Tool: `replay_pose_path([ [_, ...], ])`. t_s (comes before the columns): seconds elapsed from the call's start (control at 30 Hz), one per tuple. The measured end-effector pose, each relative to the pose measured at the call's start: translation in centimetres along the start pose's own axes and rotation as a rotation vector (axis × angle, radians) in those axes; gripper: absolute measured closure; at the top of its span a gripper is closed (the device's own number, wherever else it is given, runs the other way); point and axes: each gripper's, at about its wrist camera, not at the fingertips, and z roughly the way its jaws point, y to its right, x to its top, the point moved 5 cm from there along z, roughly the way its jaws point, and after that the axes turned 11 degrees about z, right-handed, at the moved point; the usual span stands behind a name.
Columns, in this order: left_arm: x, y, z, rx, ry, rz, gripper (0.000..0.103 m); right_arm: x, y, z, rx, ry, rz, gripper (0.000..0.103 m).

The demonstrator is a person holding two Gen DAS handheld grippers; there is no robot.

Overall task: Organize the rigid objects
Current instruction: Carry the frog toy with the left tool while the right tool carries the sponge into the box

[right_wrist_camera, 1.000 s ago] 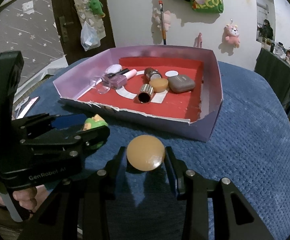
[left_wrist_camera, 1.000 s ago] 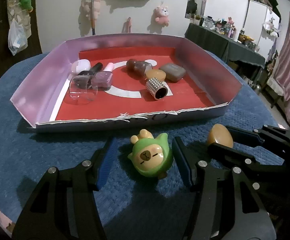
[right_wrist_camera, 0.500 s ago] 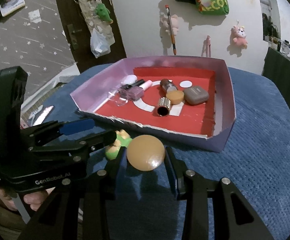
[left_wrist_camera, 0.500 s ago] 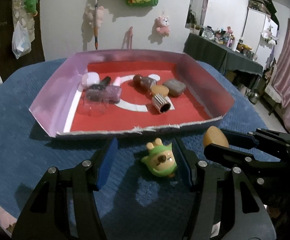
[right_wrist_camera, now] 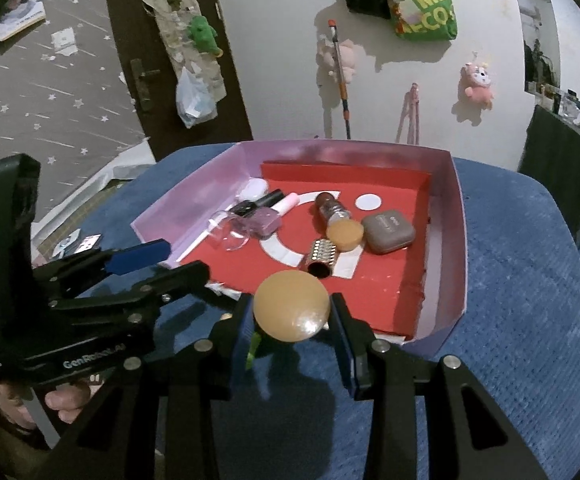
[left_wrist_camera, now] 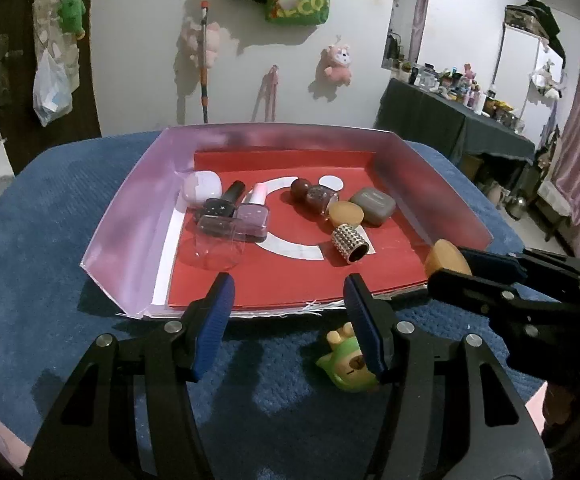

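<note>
My right gripper (right_wrist_camera: 291,317) is shut on a round orange disc (right_wrist_camera: 291,306) and holds it above the near wall of the purple tray (right_wrist_camera: 459,240) with the red floor. In the left wrist view that gripper (left_wrist_camera: 449,269) and the disc (left_wrist_camera: 445,257) hang at the tray's near right corner. My left gripper (left_wrist_camera: 290,320) stands open over the tray's near edge (left_wrist_camera: 102,248) with nothing between its blue pads. A green capybara toy (left_wrist_camera: 343,366) lies on the blue cloth under the left gripper's right finger, partly hidden by it.
In the tray lie nail polish bottles (left_wrist_camera: 252,214), a white case (left_wrist_camera: 202,186), a clear cup (left_wrist_camera: 218,248), a grey case (left_wrist_camera: 371,205), a second orange disc (left_wrist_camera: 345,213) and a studded silver tube (left_wrist_camera: 349,242). The blue cloth (left_wrist_camera: 50,220) covers the table; its edge is close on the left.
Both grippers have risen and moved toward the tray. The green toy stayed on the cloth and slipped from between the left fingers to under the right finger. The orange disc rose with the right gripper.
</note>
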Motion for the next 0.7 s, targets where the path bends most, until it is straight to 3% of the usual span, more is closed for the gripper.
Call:
replay_pose_path([
  [0.23, -1.7, 1.8, -1.0, -0.085, -0.024, 0.034, 0.048, -0.8, 0.6, -0.2, -0.014, -0.006, 0.009, 0.063],
  [0.37, -2.9, 2.7, -0.4, -0.108, -0.057, 0.038, 0.047, -2.5, 0.8, -0.4, -0.009, -0.029, 0.008, 0.063],
  [0.7, -4.1, 4.3, 1.5, -0.135, -0.106, 0.027, 0.046, -5.2, 3.4, 0.4, -0.101, -0.053, 0.029, 0.063],
])
